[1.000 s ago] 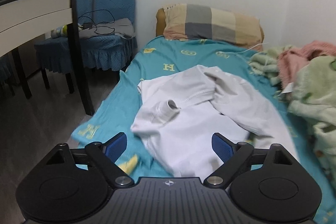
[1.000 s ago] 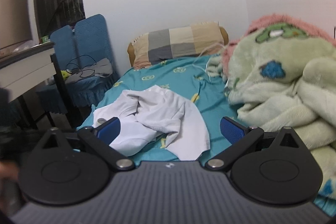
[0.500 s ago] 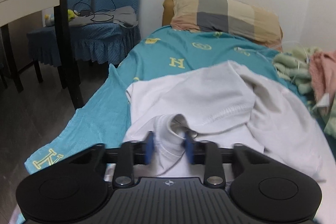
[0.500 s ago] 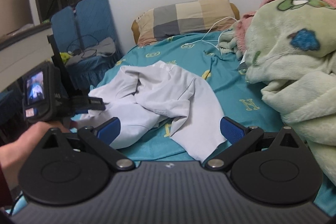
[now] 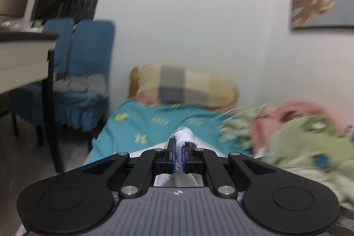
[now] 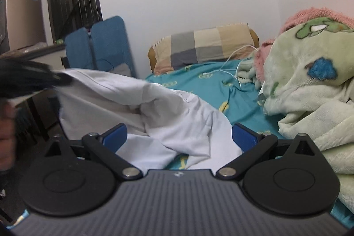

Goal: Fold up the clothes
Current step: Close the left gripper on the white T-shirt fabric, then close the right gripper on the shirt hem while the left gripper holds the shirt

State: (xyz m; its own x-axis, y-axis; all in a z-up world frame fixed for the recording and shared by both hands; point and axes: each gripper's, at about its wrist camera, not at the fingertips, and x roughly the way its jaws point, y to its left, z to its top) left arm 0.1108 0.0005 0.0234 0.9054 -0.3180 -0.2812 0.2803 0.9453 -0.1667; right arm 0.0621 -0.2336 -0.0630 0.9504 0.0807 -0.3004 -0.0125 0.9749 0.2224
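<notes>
Only the right wrist view shows the white garment (image 6: 159, 116) whole: one end raised at the left where the blurred left gripper (image 6: 28, 81) carries it, the rest trailing onto the teal sheet (image 6: 241, 90) between and beyond the right gripper (image 6: 179, 136) fingers, which stand spread wide and hold nothing. The left wrist view (badly blurred) shows its blue pads (image 5: 174, 158) pressed together, pinching a ribbed cuff (image 5: 183, 136). Beyond the fingers lies a checked pillow (image 6: 203, 48).
</notes>
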